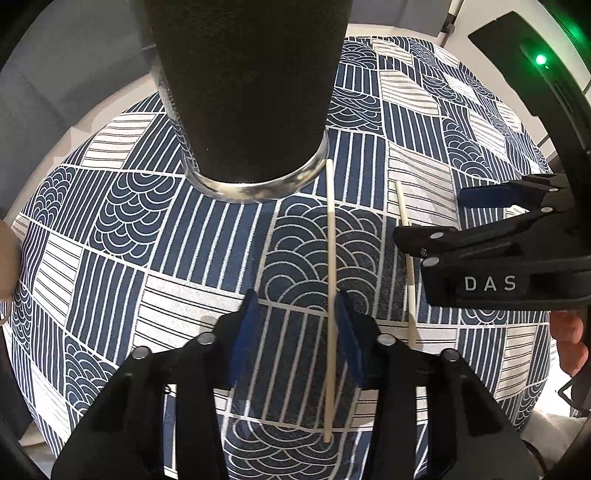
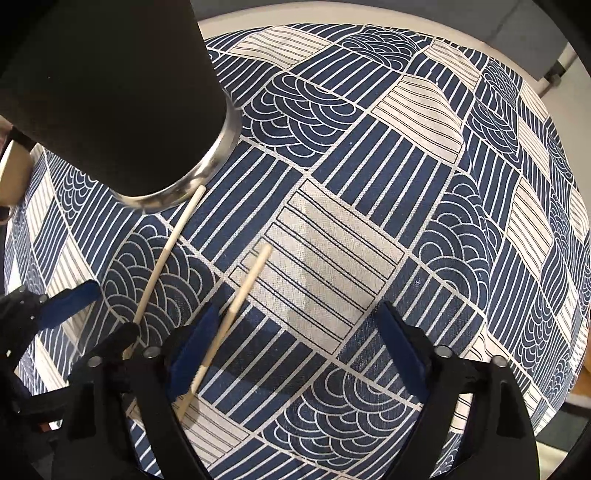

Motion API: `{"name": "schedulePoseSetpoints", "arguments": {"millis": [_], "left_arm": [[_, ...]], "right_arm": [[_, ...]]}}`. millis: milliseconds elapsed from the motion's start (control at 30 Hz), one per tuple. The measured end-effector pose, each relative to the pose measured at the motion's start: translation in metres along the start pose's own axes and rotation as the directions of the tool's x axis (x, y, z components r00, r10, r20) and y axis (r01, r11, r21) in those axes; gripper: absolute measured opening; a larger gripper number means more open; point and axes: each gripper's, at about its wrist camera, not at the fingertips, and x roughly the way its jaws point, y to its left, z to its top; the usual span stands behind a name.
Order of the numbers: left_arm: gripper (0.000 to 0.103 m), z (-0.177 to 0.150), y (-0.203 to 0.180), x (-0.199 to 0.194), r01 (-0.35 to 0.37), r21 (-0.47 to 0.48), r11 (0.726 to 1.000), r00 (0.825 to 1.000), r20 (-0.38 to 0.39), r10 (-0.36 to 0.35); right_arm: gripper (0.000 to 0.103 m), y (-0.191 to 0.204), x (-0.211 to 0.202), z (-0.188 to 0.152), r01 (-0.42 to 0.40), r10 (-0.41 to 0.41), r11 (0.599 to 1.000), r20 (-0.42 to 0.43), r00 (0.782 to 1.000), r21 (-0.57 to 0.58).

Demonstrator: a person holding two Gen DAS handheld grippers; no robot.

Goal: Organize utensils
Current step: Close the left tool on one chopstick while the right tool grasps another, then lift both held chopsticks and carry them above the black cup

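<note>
Two pale chopsticks lie side by side on the patterned blue and white cloth [image 1: 110,258]. A tall black holder [image 1: 243,92] with a shiny metal base stands just beyond them, also in the right wrist view [image 2: 110,92]. My left gripper [image 1: 297,325] points down over the left chopstick [image 1: 331,280], which lies between its blue pads, close to the right one; the left pad stands apart. My right gripper [image 2: 295,332] is open over the right chopstick [image 2: 240,299], which lies by its left pad. Each gripper shows in the other's view [image 1: 430,214] [image 2: 98,314].
The cloth [image 2: 369,184] covers a white round table whose rim [image 1: 369,29] shows at the far edge. A hand [image 1: 569,339] holds the right tool. A cream object [image 2: 14,173] sits at the left edge behind the holder.
</note>
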Motion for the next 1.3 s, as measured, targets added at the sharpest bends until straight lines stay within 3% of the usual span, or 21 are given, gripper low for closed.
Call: {"name": "schedulePoseSetpoints", "arguments": {"millis": [167,200,233,333,733,1000,1300], "left_arm": [[0.028,-0.002,0.001,-0.001,0.009,-0.050,0.999,1.000,-0.005,-0.009],[0.025,-0.003,0.002,-0.002,0.014,-0.058,0.998,1.000,-0.008,-0.014],[0.020,-0.006,0.003,-0.003,0.026,-0.071,0.997,1.000,-0.013,-0.027],[0.006,-0.015,0.007,-0.006,0.028,-0.099,0.995,0.999,-0.022,-0.031],[0.005,-0.058,0.015,-0.023,0.027,-0.275,0.961,0.998,-0.047,-0.042],[0.005,-0.090,0.025,-0.034,0.006,-0.427,0.904,0.996,-0.077,-0.043],[0.005,-0.107,0.049,-0.073,-0.089,-0.571,0.816,0.996,-0.067,0.062]], "right_arm": [[0.030,0.004,-0.011,-0.002,-0.007,0.007,0.999,-0.004,1.000,-0.034],[0.014,0.003,-0.012,-0.004,-0.010,0.010,0.999,-0.006,1.000,-0.042],[0.006,0.003,-0.012,-0.005,-0.007,0.006,0.999,-0.010,1.000,-0.050],[0.005,-0.001,-0.014,-0.007,-0.018,0.017,0.998,-0.009,1.000,-0.062],[0.005,-0.037,-0.013,-0.021,-0.078,0.075,0.994,-0.041,0.996,-0.078],[0.005,-0.053,-0.030,-0.022,-0.121,0.119,0.985,-0.022,0.993,-0.125],[0.005,-0.065,-0.074,0.004,-0.145,0.162,0.967,0.069,0.984,-0.211]]}}
